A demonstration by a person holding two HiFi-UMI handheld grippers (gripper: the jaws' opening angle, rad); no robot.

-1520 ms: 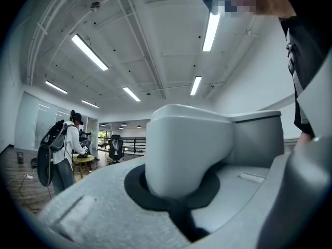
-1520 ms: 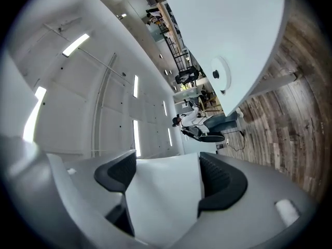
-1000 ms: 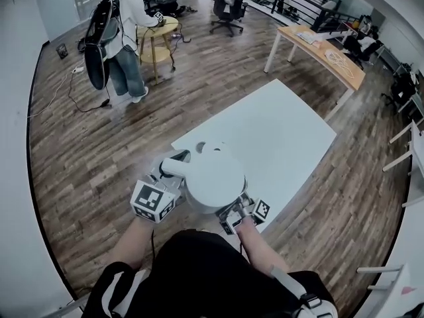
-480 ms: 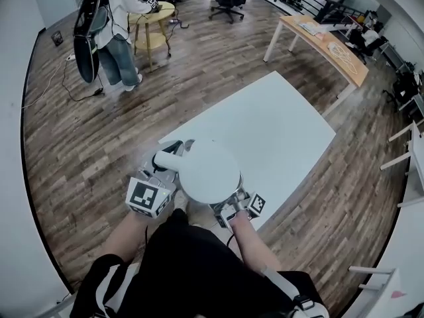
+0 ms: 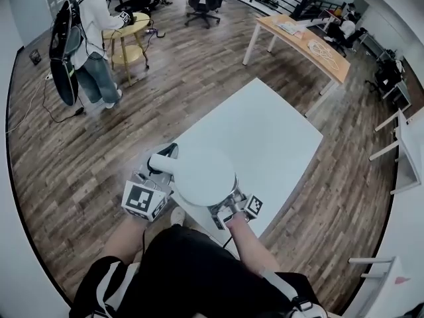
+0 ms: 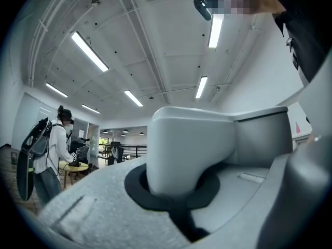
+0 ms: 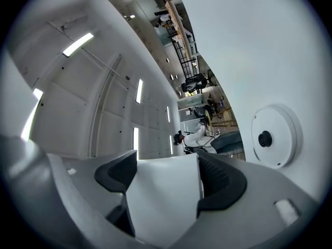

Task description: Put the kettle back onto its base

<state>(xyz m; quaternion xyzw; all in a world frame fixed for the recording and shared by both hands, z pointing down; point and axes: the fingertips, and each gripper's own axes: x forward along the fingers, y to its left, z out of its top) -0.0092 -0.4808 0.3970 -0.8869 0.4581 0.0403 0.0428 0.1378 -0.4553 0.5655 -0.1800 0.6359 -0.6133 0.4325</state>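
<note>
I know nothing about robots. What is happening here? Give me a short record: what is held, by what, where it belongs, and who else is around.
held item: white kettle, above the near corner of the white table
left hand-held gripper: shut on the kettle's handle
right hand-held gripper: shut on a white part of the kettle
base: round white disc on the table, nothing on it
bystander: person with a backpack, standing at a small round table

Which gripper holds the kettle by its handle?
The left gripper, clamped on the curved handle of the white plastic kettle; the right gripper grips its opposite side.
</note>
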